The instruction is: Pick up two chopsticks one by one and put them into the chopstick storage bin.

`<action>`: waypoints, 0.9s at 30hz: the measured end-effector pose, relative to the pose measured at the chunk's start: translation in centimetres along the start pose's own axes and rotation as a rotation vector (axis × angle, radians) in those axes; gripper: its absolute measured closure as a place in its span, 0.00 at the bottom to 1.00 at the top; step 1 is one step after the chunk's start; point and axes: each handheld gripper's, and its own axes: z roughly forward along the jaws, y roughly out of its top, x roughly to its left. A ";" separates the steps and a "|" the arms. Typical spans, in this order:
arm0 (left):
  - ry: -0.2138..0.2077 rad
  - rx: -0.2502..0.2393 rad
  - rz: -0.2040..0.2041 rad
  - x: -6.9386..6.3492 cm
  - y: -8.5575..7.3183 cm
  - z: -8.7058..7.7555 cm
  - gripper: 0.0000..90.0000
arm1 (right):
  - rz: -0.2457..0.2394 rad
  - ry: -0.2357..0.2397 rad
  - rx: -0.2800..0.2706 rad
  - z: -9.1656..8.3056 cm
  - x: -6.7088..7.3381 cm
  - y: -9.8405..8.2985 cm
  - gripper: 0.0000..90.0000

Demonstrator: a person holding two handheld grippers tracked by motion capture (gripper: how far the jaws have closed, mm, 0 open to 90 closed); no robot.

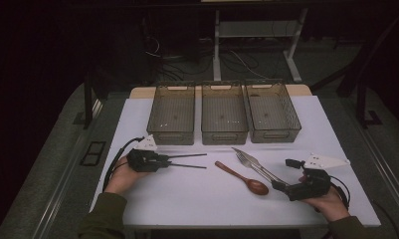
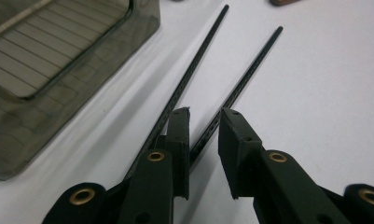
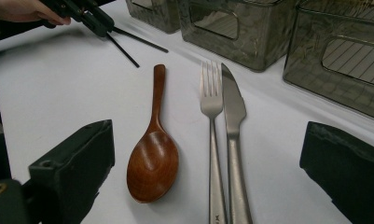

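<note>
Nearest, the right hand-held gripper (image 1: pixel 281 187) rests wide open, holding nothing, by the spoon (image 1: pixel 242 177), fork (image 1: pixel 254 167) and knife (image 1: pixel 259 168). The left hand-held gripper (image 1: pixel 168 160) has narrowed jaws pinching two black chopsticks (image 1: pixel 189 160) above the worktop (image 1: pixel 197 199). Beyond stand three empty bins (image 1: pixel 224 113).

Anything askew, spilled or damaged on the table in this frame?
Nothing stands out. The three bins stand in a straight row, upright. The wooden spoon, fork and knife lie flat and intact on the white table, and the two black chopsticks at the left gripper look unbroken, splayed apart at their tips.
</note>
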 end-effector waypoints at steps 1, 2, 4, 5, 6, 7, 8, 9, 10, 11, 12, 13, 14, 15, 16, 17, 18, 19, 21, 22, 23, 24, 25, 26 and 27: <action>-0.002 0.008 0.002 0.1 -0.1 0.1 0.81 | 0.000 0.001 0.001 0.0 0.0 0.0 0.03; -0.010 0.013 0.001 0.1 -0.1 0.2 0.83 | -0.001 0.000 0.000 0.0 0.0 0.0 0.03; -0.010 0.015 0.006 0.2 -0.1 0.2 0.84 | 0.000 -0.001 -0.002 0.0 0.0 0.0 0.03; -0.011 0.017 0.006 0.2 -0.1 0.3 0.85 | -0.001 -0.001 -0.002 0.0 0.0 0.0 0.03; -0.014 0.020 0.005 0.2 -0.1 0.3 0.85 | -0.001 -0.001 -0.002 0.0 0.0 0.0 0.03; -0.015 0.029 0.006 0.2 -0.2 0.4 0.86 | -0.001 -0.001 -0.002 0.0 0.0 0.0 0.03; -0.016 0.028 0.005 0.1 -0.2 0.4 0.86 | -0.002 0.000 -0.001 0.0 0.0 0.0 0.03; -0.016 0.030 0.004 0.1 -0.2 0.4 0.86 | -0.001 0.000 -0.002 0.0 0.0 0.0 0.03; -0.017 0.031 0.008 0.1 -0.1 0.4 0.86 | 0.000 0.001 -0.001 0.0 0.0 0.0 0.03; -0.017 0.031 0.008 0.1 -0.1 0.4 0.87 | -0.001 0.002 0.000 0.0 0.0 0.0 0.03; -0.023 0.029 0.008 0.0 -0.1 0.4 0.87 | -0.001 0.002 0.000 0.0 0.0 0.0 0.03; -0.023 0.029 0.008 0.0 -0.1 0.4 0.88 | -0.001 0.002 0.001 0.0 0.0 0.0 0.03; -0.034 0.027 0.005 0.0 -0.1 0.4 0.89 | -0.001 0.002 0.001 0.0 0.0 0.0 0.03; -0.037 0.026 0.010 0.0 -0.1 0.5 0.89 | -0.001 0.002 0.001 0.0 0.0 0.0 0.03; -0.037 0.026 0.010 0.0 -0.1 0.5 0.89 | -0.001 0.002 0.002 0.0 0.1 0.0 0.03; -0.035 0.026 0.009 -0.1 -0.1 0.5 0.89 | -0.001 0.002 0.002 0.0 0.1 0.0 0.03; -0.037 0.024 0.009 -0.1 -0.1 0.5 0.89 | -0.001 0.002 0.002 0.0 0.1 0.0 0.03; -0.045 0.024 0.011 -0.2 -0.1 0.5 0.89 | -0.002 0.003 0.001 0.0 0.1 0.0 0.03; -0.060 0.030 0.021 -0.4 0.0 0.6 0.89 | -0.001 0.003 0.001 0.0 0.1 0.0 0.03; -0.062 0.031 0.027 -0.5 0.0 0.6 0.89 | -0.002 0.004 0.002 0.0 0.1 0.0 0.03; -0.066 0.031 0.027 -0.5 0.0 0.6 0.89 | -0.002 0.004 0.003 0.0 0.1 0.0 0.03; -0.077 0.030 0.024 -0.6 0.0 0.7 0.90 | -0.003 0.004 0.004 0.0 0.1 0.0 0.03; -0.092 0.034 0.029 -0.6 0.0 0.7 0.90 | -0.003 0.004 0.004 0.0 0.1 0.0 0.03; -0.108 0.031 0.034 -0.7 0.1 0.7 0.91 | -0.003 0.004 0.005 0.0 0.1 0.0 0.03; -0.107 0.035 0.045 -0.8 0.1 0.8 0.91 | -0.003 0.004 0.003 0.0 0.1 0.0 0.03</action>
